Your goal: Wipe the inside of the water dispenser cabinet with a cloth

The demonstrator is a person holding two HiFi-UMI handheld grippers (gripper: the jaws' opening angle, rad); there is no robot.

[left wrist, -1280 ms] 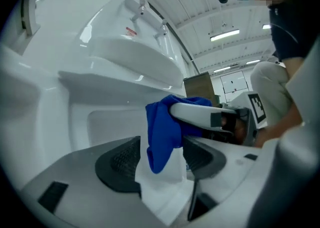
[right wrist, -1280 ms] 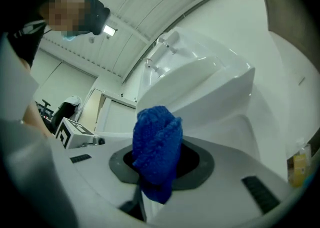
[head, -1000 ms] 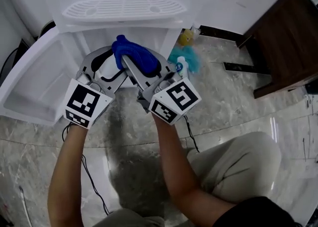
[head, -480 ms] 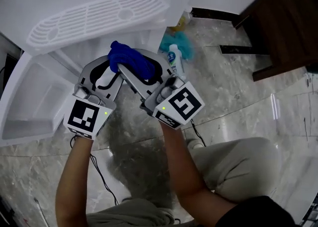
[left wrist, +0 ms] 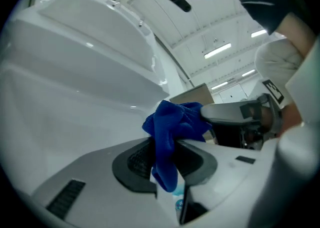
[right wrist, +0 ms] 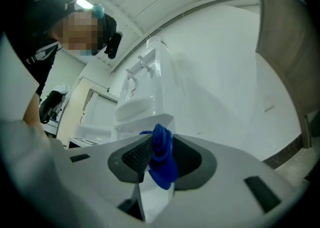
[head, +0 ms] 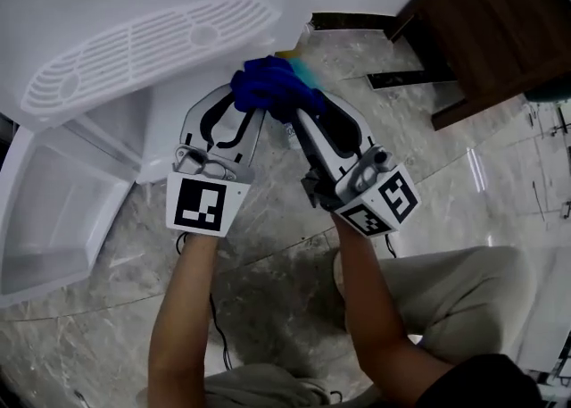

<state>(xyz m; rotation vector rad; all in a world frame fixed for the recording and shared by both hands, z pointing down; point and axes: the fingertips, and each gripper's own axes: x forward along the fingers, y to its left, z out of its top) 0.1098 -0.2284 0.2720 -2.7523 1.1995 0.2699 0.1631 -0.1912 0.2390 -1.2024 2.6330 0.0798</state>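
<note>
A blue cloth [head: 268,85] hangs bunched between the tips of both grippers, in front of the white water dispenser [head: 152,45]. My left gripper [head: 252,103] has just been closing its jaws, and its pads now pinch the cloth [left wrist: 172,132]. My right gripper [head: 290,107] grips the same cloth [right wrist: 161,159] from the right; its jaws eased apart slightly a moment ago but still clamp it. The dispenser's lower cabinet door [head: 49,210] swings open at the left. The cabinet's inside is mostly out of sight.
A dark wooden cabinet [head: 500,22] stands at the upper right on the marble floor [head: 268,245]. A teal rag [head: 305,69] and a small bottle peek out behind the grippers. A black cable [head: 214,326] trails by the person's knee [head: 446,290].
Both grippers drew back and to the right from the open cabinet, carrying the cloth. The left jaws, wide apart before, have closed onto the cloth that the right gripper held.
</note>
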